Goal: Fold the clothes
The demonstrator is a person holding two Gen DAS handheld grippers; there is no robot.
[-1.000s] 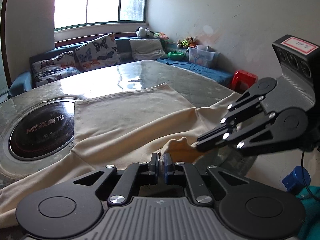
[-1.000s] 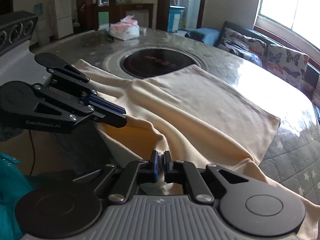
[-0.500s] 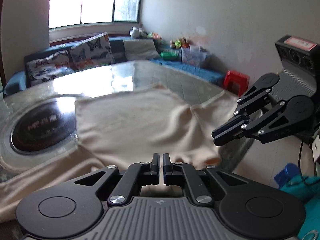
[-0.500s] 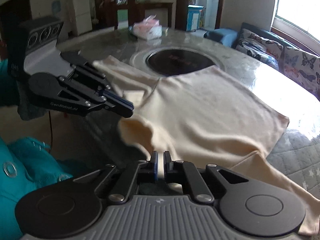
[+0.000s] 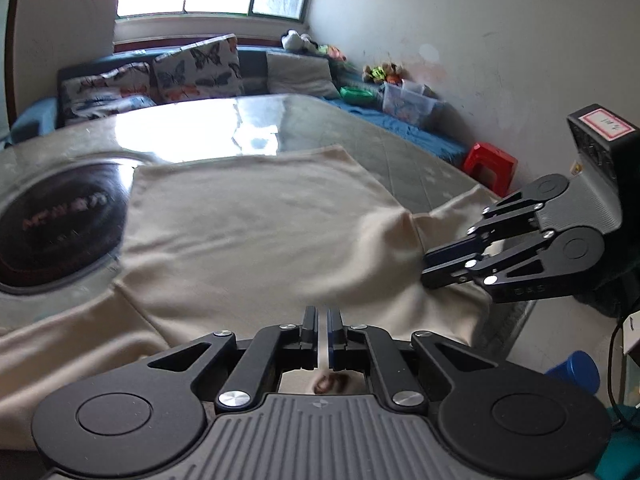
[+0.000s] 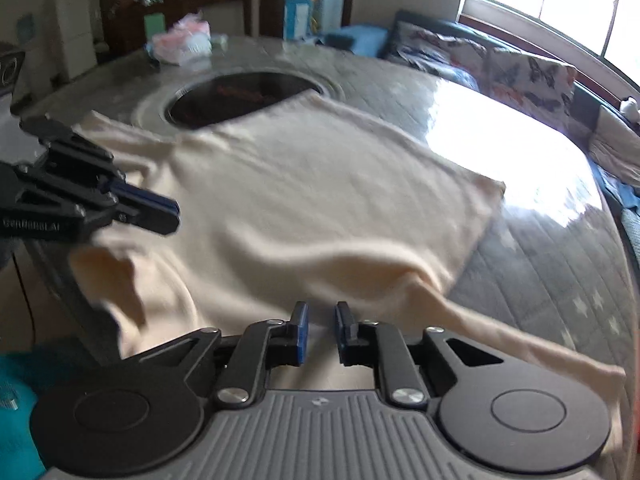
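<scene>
A cream long-sleeved garment point(image 5: 256, 236) lies spread on the round table; it also shows in the right wrist view point(image 6: 320, 200), with one sleeve point(image 6: 520, 344) trailing to the near right. My left gripper point(image 5: 323, 334) has its jaws nearly together with a thin gap, over the garment's near edge; I cannot tell whether cloth is pinched. It also shows at the left of the right wrist view point(image 6: 160, 216). My right gripper point(image 6: 320, 334) is open, above the near hem. It also shows at the right of the left wrist view point(image 5: 432, 268).
A dark round hotplate point(image 5: 52, 224) is set in the table point(image 6: 560, 280), partly under the garment. A pink bag point(image 6: 182, 38) sits at the far side. A red stool point(image 5: 488, 166), a blue cup point(image 5: 572, 368) and a sofa with cushions point(image 5: 192, 72) surround it. Teal cloth point(image 6: 16, 412) lies near left.
The right gripper's jaws have opened from shut. Both grippers rose and moved forward over the garment, which has dropped flatter on the table, its lifted near fold now released.
</scene>
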